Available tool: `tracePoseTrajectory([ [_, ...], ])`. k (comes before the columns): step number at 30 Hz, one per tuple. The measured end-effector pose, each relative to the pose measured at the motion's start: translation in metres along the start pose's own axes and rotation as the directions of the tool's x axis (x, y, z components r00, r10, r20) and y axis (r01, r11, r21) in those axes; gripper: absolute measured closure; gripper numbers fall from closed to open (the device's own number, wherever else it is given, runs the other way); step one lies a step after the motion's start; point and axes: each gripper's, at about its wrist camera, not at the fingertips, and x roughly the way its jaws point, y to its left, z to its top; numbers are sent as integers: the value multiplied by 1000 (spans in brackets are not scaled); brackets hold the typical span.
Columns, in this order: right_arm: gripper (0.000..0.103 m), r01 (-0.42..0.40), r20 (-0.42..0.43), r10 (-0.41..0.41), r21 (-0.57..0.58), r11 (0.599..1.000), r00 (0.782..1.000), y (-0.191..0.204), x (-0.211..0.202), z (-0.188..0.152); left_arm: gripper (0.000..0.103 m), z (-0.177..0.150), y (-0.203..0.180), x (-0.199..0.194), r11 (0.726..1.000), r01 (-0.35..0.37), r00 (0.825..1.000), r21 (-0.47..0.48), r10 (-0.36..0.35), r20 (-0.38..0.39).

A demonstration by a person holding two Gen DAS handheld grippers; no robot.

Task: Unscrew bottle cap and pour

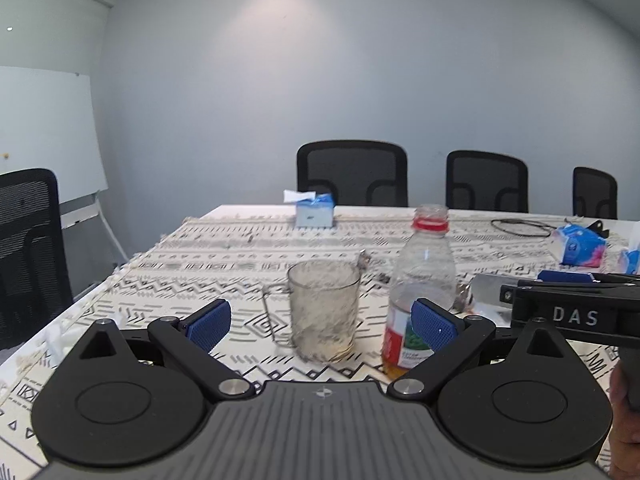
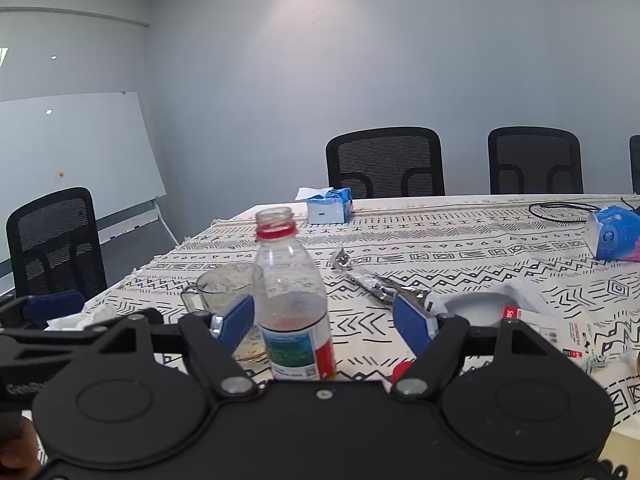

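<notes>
A clear plastic bottle with a red neck ring and no cap stands upright on the patterned tablecloth, holding a little amber liquid at the bottom. It also shows in the right wrist view. A glass mug stands just left of it, with a thin layer of amber liquid; in the right wrist view the mug is behind the bottle's left side. My left gripper is open, the mug between its fingers. My right gripper is open around the bottle, not touching it. A red cap lies on the cloth by the right finger.
A tissue box stands at the table's far edge. A blue packet and a black cable lie at the right. A foil wrapper and paper cartons lie right of the bottle. Black chairs line the far side.
</notes>
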Motion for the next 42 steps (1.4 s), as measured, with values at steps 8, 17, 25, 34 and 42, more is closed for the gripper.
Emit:
tracePoseTrajectory([
  [8, 21, 2, -19, -2, -12, 1000, 1000, 8, 1, 1, 5, -1, 11, 11, 999, -41, 998, -31, 39, -51],
  [17, 19, -12, -20, 12, -10, 1000, 1000, 12, 5, 1, 5, -4, 14, 18, 997, -67, 995, -41, 64, -81],
  [25, 12, -16, -23, 16, -22, 1000, 1000, 16, 8, 0, 5, -3, 7, 19, 996, -71, 994, -45, 67, -90],
  [34, 9, -12, -13, 11, -29, 1000, 1000, 17, 8, 1, 5, -4, 2, 20, 997, -68, 993, -37, 64, -98],
  [42, 8, -18, -14, 18, -30, 999, 1000, 18, 9, 0, 5, -4, -2, 22, 998, -62, 993, -28, 59, -107],
])
